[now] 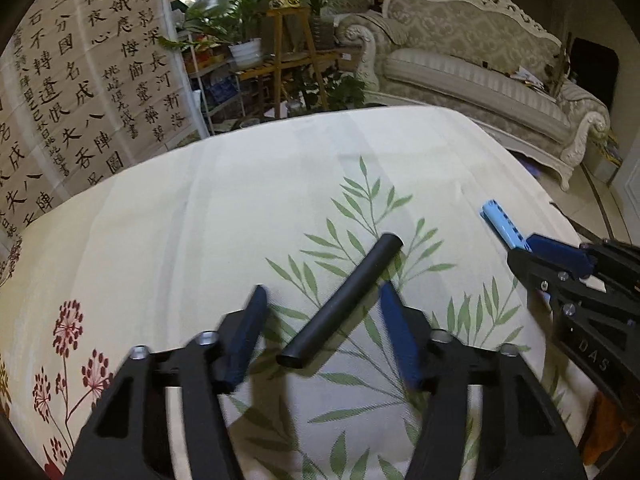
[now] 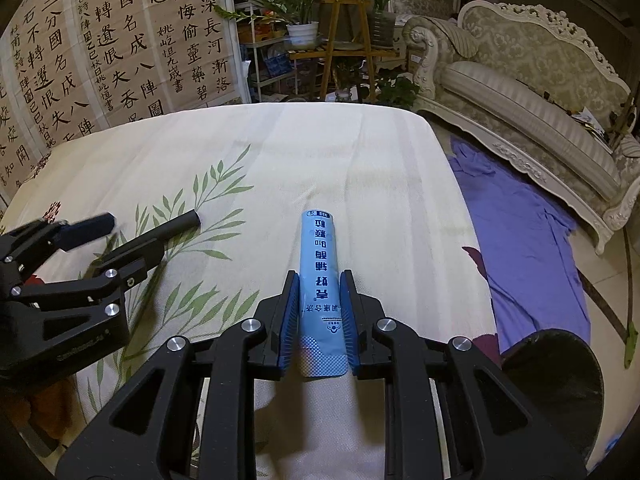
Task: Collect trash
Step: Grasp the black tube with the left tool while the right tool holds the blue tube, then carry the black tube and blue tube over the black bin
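A black tube lies flat on the cream tablecloth, slanted across a printed spray of green leaves, its open far end pointing up and to the right in the left wrist view. The left gripper straddles it: the tube's near half sits between the two blue pads, the right fingertip just beside the tube and the left fingertip clearly apart from it. The jaws are part-way open and neither pad presses on the tube. The fingers look blurred in this view.

To the right, the right gripper is clamped on a light blue sachet, a long narrow packet printed with dark blue Chinese characters. Its pads squeeze the packet's lower half, and the upper half sticks out forward past the fingertips over the cloth. In the left wrist view the same packet shows as a pale blue strip jutting from the right gripper near the table's right edge.

A black bin stands just off the table's near right corner. A purple cloth lies on the floor beyond it, in front of an ornate cream sofa. Calligraphy sheets hang behind the table, with potted plants on wooden shelves beside them.
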A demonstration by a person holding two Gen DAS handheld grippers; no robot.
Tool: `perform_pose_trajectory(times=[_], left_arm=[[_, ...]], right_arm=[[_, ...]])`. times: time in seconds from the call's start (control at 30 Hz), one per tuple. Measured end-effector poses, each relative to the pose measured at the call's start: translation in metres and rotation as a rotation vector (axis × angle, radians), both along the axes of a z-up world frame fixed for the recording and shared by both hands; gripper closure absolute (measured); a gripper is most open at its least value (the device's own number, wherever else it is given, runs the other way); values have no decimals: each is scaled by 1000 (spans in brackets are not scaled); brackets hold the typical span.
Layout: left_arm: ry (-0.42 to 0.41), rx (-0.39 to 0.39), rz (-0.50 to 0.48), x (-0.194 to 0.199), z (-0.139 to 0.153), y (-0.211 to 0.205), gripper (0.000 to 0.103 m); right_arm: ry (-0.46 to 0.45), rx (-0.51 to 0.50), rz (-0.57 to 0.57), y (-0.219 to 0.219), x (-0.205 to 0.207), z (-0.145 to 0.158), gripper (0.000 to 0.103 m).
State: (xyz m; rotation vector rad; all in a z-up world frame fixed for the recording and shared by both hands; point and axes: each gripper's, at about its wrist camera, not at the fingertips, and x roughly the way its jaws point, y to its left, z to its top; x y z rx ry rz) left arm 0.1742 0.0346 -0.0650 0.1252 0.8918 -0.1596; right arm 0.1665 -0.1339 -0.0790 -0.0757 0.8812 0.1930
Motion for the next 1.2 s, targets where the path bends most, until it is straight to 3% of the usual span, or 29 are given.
perform_pose_trajectory(times=[0.1,0.23,0.63,1.2], left_arm=[[-3,-5,-8,-3,1,0,65],[-10,-6,-14,-5,1,0,89],[-36,-38,28,-34,7,2,90],[-148,-46,60,-112,31,-18,90]], right_arm=[[-1,-7,1,0,0,0,82],[-7,-24,6,3,-1,-1,82],[-7,-11,6,4,-28,0,83],[-75,28,-19,-21,-124,16,83]])
